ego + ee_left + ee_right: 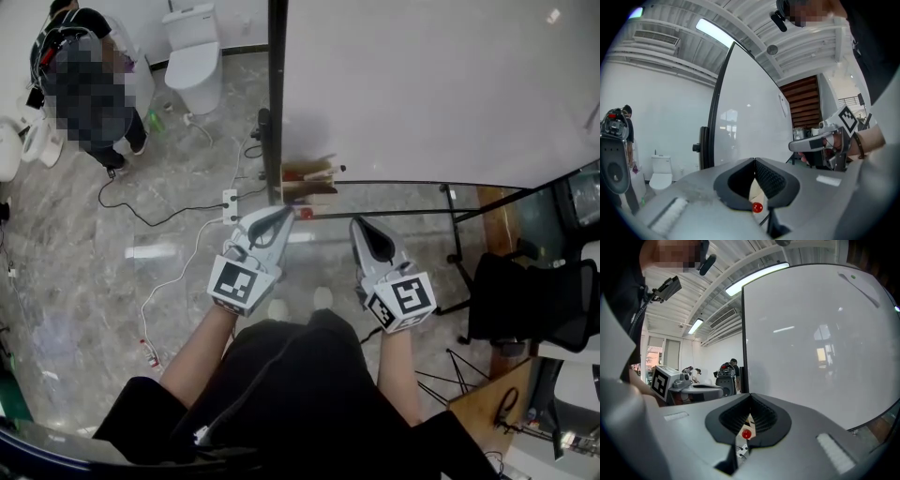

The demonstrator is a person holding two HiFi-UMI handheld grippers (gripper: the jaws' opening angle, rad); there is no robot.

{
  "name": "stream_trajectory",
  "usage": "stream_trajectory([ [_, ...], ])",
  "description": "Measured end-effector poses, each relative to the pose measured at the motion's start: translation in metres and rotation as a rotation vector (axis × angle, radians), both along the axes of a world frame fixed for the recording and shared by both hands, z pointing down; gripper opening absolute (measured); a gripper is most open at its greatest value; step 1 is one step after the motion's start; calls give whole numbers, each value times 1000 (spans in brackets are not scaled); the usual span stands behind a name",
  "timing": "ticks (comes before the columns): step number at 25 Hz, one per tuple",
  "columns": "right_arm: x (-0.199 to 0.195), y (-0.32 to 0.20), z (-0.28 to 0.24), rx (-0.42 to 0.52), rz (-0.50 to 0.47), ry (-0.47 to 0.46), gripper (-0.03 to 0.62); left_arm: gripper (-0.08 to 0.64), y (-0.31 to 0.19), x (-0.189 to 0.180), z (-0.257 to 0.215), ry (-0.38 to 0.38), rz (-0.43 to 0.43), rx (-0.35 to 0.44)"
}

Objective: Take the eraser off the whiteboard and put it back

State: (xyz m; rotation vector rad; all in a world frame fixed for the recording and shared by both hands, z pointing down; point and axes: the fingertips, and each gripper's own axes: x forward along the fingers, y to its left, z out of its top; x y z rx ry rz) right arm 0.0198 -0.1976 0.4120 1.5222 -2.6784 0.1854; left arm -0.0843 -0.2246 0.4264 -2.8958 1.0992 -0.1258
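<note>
whiteboard (pixel 820 343), toilet (pixel 192 56) only in head and left gripper views

White toilet (pixel 194 56), power strip (pixel 230 200) (cabled), black chair (pixel 525 305)

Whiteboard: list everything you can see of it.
The whiteboard is a large glossy white panel with a dark frame, upright on a dark-legged stand on the marbled floor. Its face looks blank, showing only light reflections. A small holder with red items sits at its lower left corner. The left gripper and right gripper point toward it; neither appears to touch it.
</note>
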Motion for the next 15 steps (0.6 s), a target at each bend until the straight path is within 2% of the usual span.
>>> stream_trajectory([
  [3,11,-7,1,-4,-10,-4,9,48,-10,20,7,-47,31,-10],
  [9,36,-26,3,-11,-39,-6,9,179,-29,61,32,-246,112,13],
  [13,51,-38,2,-10,-55,-9,9,263,-40,71,54,-332,130,-7],
  [15,56,-38,4,-6,-61,-11,9,262,-40,72,63,-378,137,-4],
])
